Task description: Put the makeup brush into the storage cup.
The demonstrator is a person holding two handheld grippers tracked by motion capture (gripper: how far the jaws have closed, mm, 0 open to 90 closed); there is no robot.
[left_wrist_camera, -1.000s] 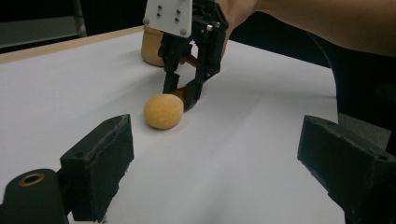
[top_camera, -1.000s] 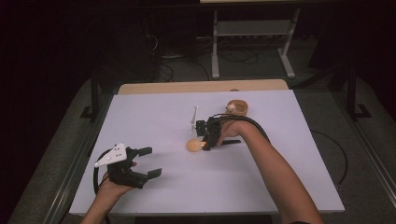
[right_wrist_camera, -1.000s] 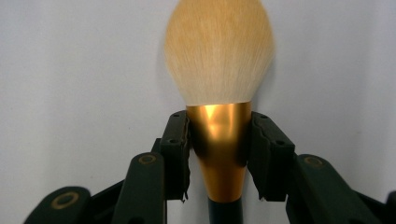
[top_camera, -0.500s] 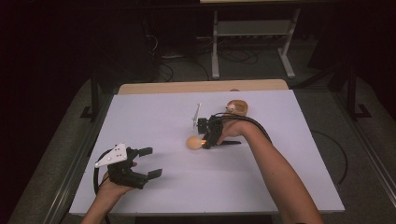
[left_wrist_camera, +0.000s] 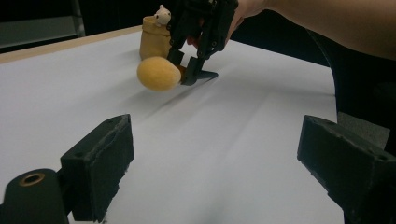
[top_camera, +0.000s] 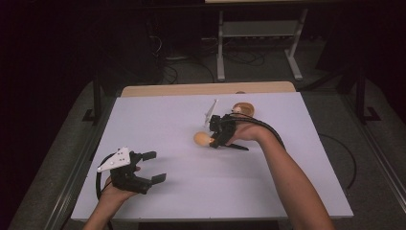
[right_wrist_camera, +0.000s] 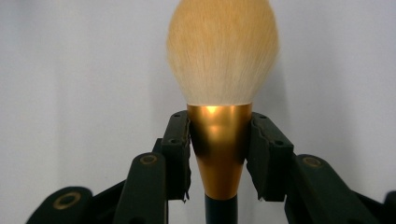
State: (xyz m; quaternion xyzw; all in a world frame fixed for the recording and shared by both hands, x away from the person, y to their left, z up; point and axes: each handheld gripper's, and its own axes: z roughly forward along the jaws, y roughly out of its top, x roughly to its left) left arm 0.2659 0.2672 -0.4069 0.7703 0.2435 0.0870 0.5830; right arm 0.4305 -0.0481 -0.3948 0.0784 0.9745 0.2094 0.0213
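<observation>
Brush [right_wrist_camera: 219,60] feels light with soft bristles, so my right tongs [right_wrist_camera: 218,140] clamp its slick gold ferrule while my left tongs [left_wrist_camera: 224,158] idle open above the surface [top_camera: 158,120].

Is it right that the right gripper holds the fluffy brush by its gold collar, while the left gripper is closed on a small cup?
Not quite. The right gripper does clamp the brush by its gold collar, but the left gripper is open and holds nothing, as the left gripper view shows.
</observation>
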